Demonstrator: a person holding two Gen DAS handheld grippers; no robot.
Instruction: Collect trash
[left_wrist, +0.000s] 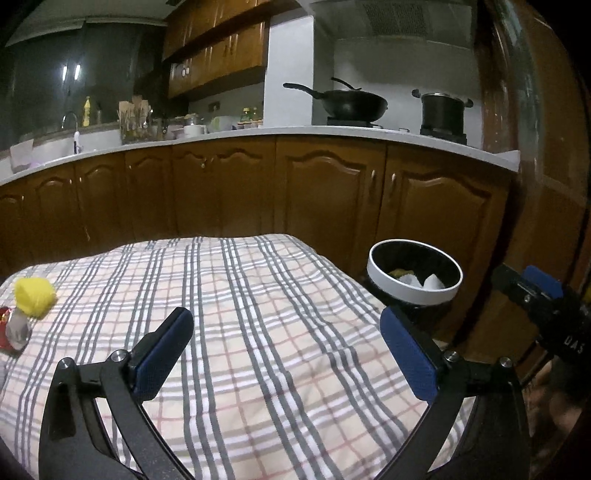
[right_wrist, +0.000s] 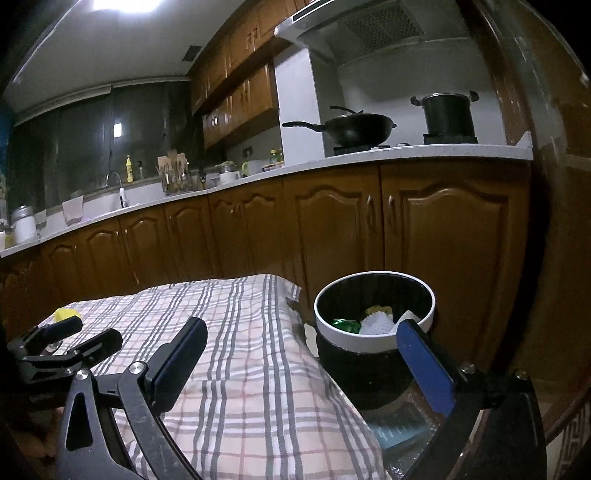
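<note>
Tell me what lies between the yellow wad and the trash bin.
Only bare plaid cloth lies between the yellow wad and the trash bin, seen in the left wrist view.

Bin (right_wrist: 373, 343) right of table (left_wrist: 236, 295) — trash inside; cabinets (left_wrist: 258, 192) behind.

A checked cloth (left_wrist: 236, 314) in grey, white and pale pink lines covers the table in the foreground, and behind it a row of brown wooden cabinet doors (left_wrist: 325, 192) stands under a long white countertop (left_wrist: 258, 133). On the stove at the right a black wok (left_wrist: 351, 101) with a long handle stands beside a dark pot (left_wrist: 442, 109) with two side handles, under a range hood (right_wrist: 354, 27). Further left along the counter are a sink with a curved faucet (left_wrist: 70, 120), a yellow bottle (left_wrist: 86, 110) and a holder of wooden utensils (left_wrist: 135, 123), with brown upper cabinets (left_wrist: 218, 55) on the wall above.
</note>
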